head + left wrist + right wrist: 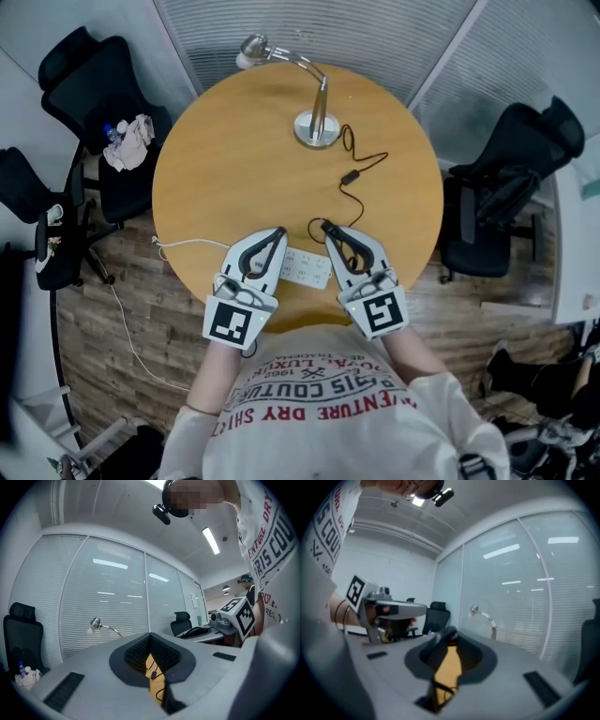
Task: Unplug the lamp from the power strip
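Note:
A silver desk lamp (316, 127) stands at the far side of the round wooden table (225, 169). Its black cord (361, 161) runs through an inline switch (349, 176) toward me. The cord ends at my right gripper (328, 228), which is shut on the dark plug (449, 632), just beyond the white power strip (307, 267). The strip lies near the table's front edge between both grippers. My left gripper (277, 232) rests over the strip's left end, its jaws shut with nothing between them. The lamp (96, 623) shows far off in the left gripper view.
A white cable (187, 244) leaves the strip leftward and drops off the table to the wood floor. Black office chairs stand at the left (103, 66) and right (511, 178); the left one holds a cloth (131, 142). Glass walls with blinds lie behind.

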Demonstrator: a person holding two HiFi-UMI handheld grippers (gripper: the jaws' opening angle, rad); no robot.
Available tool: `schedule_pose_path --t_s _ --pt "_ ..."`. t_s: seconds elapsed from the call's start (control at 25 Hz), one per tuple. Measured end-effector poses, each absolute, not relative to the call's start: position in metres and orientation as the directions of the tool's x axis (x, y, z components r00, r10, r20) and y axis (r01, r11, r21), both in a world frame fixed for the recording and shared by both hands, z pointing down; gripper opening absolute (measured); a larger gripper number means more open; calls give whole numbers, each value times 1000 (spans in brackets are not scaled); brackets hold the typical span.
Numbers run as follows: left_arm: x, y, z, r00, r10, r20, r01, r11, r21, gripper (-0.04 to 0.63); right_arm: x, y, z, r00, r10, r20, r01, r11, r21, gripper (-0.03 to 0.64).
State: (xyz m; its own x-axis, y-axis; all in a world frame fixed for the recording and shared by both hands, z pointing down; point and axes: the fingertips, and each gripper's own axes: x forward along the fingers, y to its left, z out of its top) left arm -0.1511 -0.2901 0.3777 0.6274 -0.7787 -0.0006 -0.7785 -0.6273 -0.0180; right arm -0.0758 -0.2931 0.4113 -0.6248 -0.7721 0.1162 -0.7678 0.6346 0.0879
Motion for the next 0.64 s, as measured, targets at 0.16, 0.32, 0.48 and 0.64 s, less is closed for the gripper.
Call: schedule_pose_path --t_s 0.16,0.32,0.48,0.64 --pt "-150 -288 375 630 -777 -11 -777 -630 -5 28 -74 -291 410 -619 -778 113 -773 628 88 72" --pt "-148 -290 378 633 -774 -4 -774 -633 15 28 -73 -289 409 -621 -776 108 -773 629 84 72" --pt "-148 -292 375 632 -774 -20 -774 -633 32 28 -73 -289 414 -612 -779 132 -776 624 85 72" --pt "-148 -293 369 635 -772 -33 -771 -635 44 28 -72 -291 418 -602 -783 155 -784 617 74 72"
